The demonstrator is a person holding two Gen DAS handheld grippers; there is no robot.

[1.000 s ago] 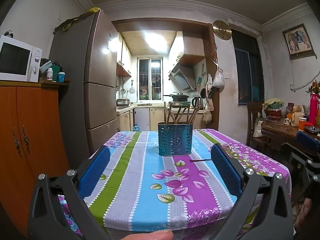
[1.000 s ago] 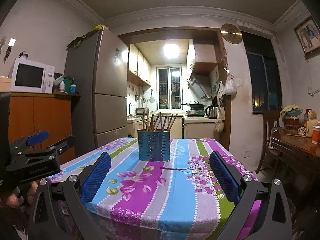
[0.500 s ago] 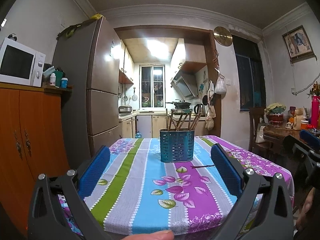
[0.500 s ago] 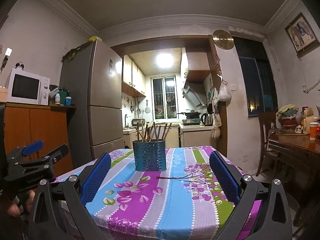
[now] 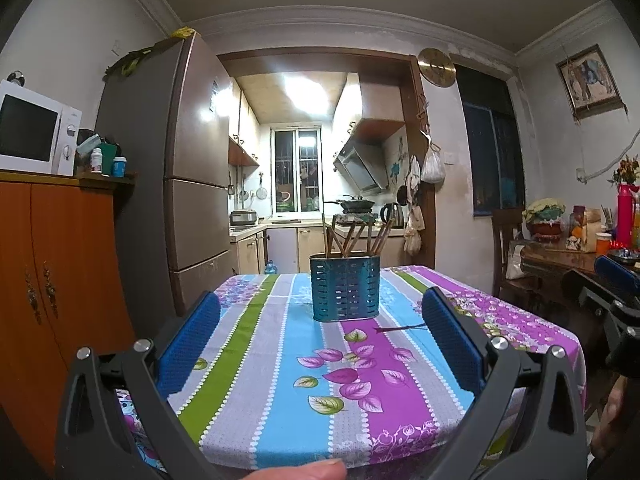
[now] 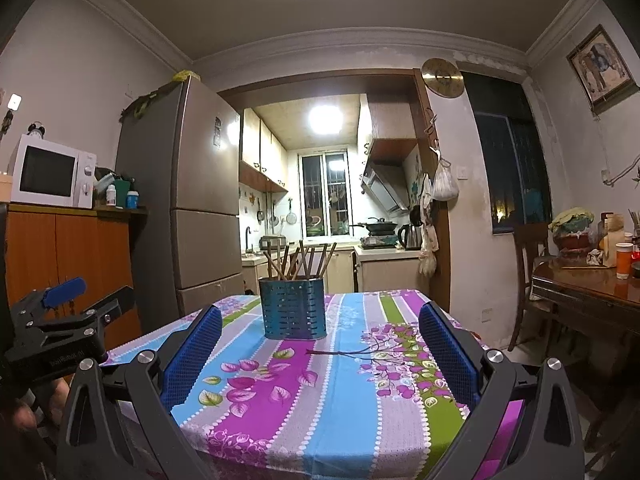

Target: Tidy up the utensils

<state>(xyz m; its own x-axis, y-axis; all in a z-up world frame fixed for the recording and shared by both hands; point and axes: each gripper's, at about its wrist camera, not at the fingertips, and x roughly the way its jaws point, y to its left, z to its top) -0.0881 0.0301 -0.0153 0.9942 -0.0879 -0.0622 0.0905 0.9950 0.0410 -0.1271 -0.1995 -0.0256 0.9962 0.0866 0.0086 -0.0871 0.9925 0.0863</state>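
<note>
A blue perforated utensil holder [image 5: 345, 287] stands upright mid-table with several brown chopsticks [image 5: 352, 236] leaning in it; it also shows in the right wrist view [image 6: 293, 307]. A loose dark chopstick [image 5: 400, 328] lies flat on the cloth just right of the holder, also seen in the right wrist view [image 6: 340, 353]. My left gripper [image 5: 320, 340] is open and empty, held at the table's near edge. My right gripper [image 6: 320, 344] is open and empty, also at the near edge, further right.
The table wears a striped floral cloth [image 5: 280, 360]. A fridge [image 5: 192, 184] and an orange cabinet [image 5: 60, 264] with a microwave [image 5: 36, 128] stand left. A wooden table [image 6: 592, 288] with jars and a chair stands right. The kitchen lies beyond.
Both grippers have risen and pulled back slightly, so the holder sits lower in both views. Both stay open and empty. The chopstick has not moved.
</note>
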